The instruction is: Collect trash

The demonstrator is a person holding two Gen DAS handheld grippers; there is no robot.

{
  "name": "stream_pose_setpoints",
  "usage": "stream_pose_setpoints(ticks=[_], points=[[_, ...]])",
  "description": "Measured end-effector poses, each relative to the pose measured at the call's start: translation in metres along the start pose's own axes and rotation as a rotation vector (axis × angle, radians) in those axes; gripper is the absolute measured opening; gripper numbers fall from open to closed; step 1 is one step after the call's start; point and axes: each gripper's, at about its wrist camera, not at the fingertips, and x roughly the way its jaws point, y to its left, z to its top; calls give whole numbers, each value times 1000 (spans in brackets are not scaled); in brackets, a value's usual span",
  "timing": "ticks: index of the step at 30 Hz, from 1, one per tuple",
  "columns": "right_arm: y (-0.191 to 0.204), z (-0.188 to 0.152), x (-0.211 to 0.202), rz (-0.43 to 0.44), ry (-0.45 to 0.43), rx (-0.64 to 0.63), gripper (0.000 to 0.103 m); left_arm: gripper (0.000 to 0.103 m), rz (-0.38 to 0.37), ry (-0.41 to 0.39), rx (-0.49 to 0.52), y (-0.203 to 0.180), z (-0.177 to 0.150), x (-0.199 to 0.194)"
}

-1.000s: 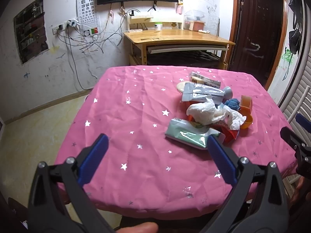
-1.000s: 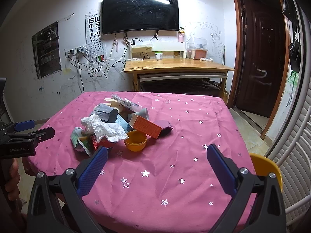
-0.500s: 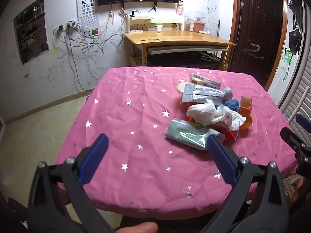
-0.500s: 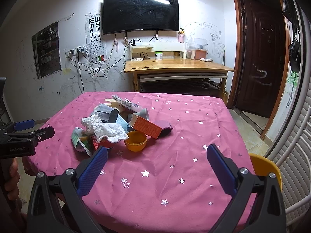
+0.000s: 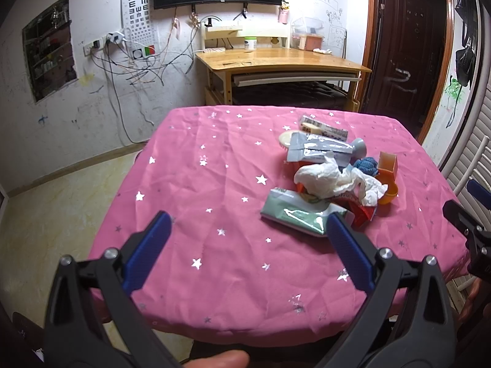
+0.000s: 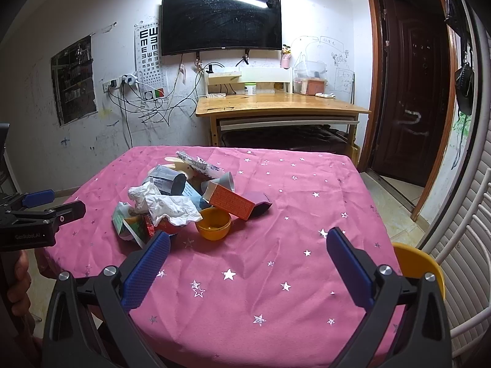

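A pile of trash lies on the pink star-patterned tablecloth (image 5: 199, 184). It holds a crumpled white tissue (image 5: 331, 178), a green wrapper (image 5: 297, 211), a grey pouch (image 5: 316, 150), an orange carton (image 6: 231, 204) and an orange bowl (image 6: 213, 224). The tissue also shows in the right wrist view (image 6: 165, 204). My left gripper (image 5: 247, 233) is open and empty above the table's near edge, left of the pile. My right gripper (image 6: 247, 256) is open and empty, to the right of the pile.
A wooden desk (image 6: 282, 107) stands against the back wall under a TV (image 6: 221, 21). A dark door (image 6: 411, 92) is at the right. A yellow chair seat (image 6: 420, 263) sits by the table's right side. The cloth (image 6: 291, 214) hangs over the table edges.
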Motion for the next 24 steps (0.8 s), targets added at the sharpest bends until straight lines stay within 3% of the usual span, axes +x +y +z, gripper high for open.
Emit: stream_pose_setpoints(ticks=[24], points=[[1,0,1,0,0,0,96,97,4,-7,2,3,3,-7]])
